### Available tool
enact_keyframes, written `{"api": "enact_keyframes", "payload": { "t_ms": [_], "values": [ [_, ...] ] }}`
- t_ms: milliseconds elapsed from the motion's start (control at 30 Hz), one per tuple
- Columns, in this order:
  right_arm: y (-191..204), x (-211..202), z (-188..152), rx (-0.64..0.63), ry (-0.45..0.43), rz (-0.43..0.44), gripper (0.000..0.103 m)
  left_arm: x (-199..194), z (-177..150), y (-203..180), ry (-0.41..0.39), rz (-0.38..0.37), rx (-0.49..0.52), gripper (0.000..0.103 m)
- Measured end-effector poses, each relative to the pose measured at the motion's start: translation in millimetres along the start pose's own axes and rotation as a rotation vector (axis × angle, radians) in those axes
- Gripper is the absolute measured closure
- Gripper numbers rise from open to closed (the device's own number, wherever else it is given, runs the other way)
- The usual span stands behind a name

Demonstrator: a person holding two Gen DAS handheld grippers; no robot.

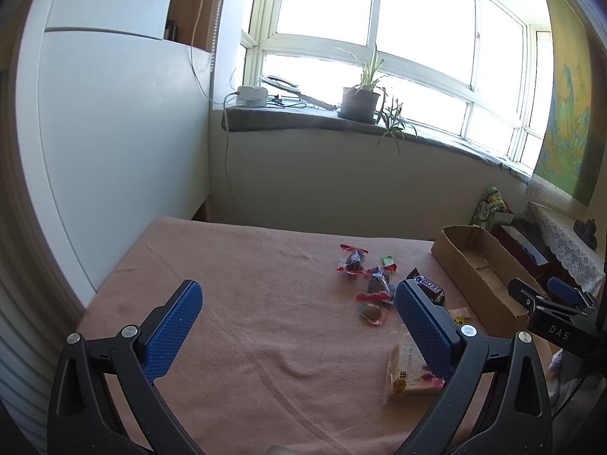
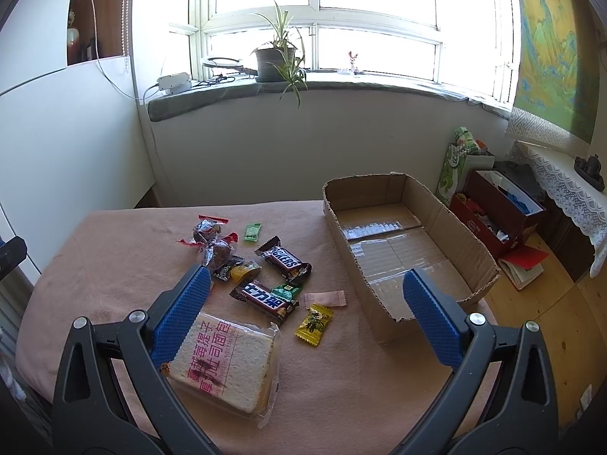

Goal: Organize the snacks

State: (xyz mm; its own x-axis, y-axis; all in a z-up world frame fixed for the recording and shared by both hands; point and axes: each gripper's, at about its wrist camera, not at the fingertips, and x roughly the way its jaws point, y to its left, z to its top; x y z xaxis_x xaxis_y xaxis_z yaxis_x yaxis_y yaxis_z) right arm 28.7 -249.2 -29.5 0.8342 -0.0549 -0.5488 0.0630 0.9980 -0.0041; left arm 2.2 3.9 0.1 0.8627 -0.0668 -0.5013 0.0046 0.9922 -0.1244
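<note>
Progress is judged nil: the cardboard box [image 2: 409,242] is seen bare inside, while every snack lies loose on the pink cloth [image 2: 114,258] left of the box. Nearest the box lie a pink sachet [image 2: 325,298] and a yellow candy [image 2: 314,324]; the bread pack [image 2: 227,364] lies furthest from it. Both grippers, the right gripper [image 2: 307,326] and the left gripper [image 1: 299,326], are held spread and empty, with the bread pack just under the right one's left finger.

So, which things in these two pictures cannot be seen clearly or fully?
- Bread pack, left wrist view: partly hidden behind a finger of the left gripper.
- Snickers bar, left wrist view: one end covered by the same finger.
- Right gripper, left wrist view: cut off by the frame edge; open or shut cannot be told there.
- Green candy, right wrist view: print too small to read.
</note>
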Motion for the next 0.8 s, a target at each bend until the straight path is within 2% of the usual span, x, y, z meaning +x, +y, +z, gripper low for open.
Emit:
{"api": "enact_keyframes", "payload": {
  "t_ms": [533, 800],
  "values": [
    [-1, 5, -2, 0.001, 0.020, -0.003, 0.000, 8, -5, -4, 0.037, -0.031, 0.004, 0.002],
    [-1, 12, -8, -0.006, 0.036, -0.010, 0.000, 19, -7, -3, 0.090, -0.096, -0.028, 0.006]
  ]
}}
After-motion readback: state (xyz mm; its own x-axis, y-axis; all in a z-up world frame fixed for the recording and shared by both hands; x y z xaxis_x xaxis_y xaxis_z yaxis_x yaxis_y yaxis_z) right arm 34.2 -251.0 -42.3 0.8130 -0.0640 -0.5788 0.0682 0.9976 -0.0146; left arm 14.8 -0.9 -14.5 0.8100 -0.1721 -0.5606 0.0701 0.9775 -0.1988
